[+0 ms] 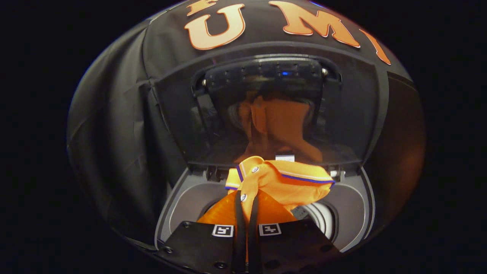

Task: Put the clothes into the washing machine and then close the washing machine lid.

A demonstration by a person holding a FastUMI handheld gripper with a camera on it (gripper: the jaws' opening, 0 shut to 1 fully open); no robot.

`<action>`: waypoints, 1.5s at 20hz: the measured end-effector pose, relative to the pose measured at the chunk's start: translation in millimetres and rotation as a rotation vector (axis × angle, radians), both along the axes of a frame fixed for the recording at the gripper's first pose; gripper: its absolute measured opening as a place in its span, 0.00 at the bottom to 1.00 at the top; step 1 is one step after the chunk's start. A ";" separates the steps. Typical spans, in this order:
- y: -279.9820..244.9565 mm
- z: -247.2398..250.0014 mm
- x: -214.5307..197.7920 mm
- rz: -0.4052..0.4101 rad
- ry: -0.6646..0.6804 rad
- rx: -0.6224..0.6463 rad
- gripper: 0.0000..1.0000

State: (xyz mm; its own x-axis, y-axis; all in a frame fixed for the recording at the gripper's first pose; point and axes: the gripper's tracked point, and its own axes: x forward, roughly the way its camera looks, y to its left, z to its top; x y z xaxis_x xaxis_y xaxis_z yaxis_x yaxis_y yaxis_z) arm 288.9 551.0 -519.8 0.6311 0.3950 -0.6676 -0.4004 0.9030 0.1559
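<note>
Shirt (266,182), orange with a striped collar and white buttons, is pinched in the gripper (247,205): both fingers (238,220) pressed close together on a fold of the button placket, jaws nearly closed on the cloth. The shirt hangs bunched over the round opening of the washing machine (190,198), collar flopped toward the back rim, lower cloth dropping toward the drum (323,215), which shows pale just beside the shirt on the right. Grey top rim of the machine rings the opening. The lid (182,114) stands raised at the back edge, hinged there, dark and glossy, with an orange reflection of the shirt on it. Black booth wall (110,114) behind and around.
</note>
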 end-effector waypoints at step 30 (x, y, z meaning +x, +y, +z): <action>-32.8 -72.8 -22.0 -0.065 0.226 -0.154 1.00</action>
State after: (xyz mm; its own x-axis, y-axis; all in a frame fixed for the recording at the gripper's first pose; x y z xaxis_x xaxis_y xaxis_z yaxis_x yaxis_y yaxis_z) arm 266.9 518.2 -592.6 0.4800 0.2422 -0.8432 -0.3119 0.9454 0.0940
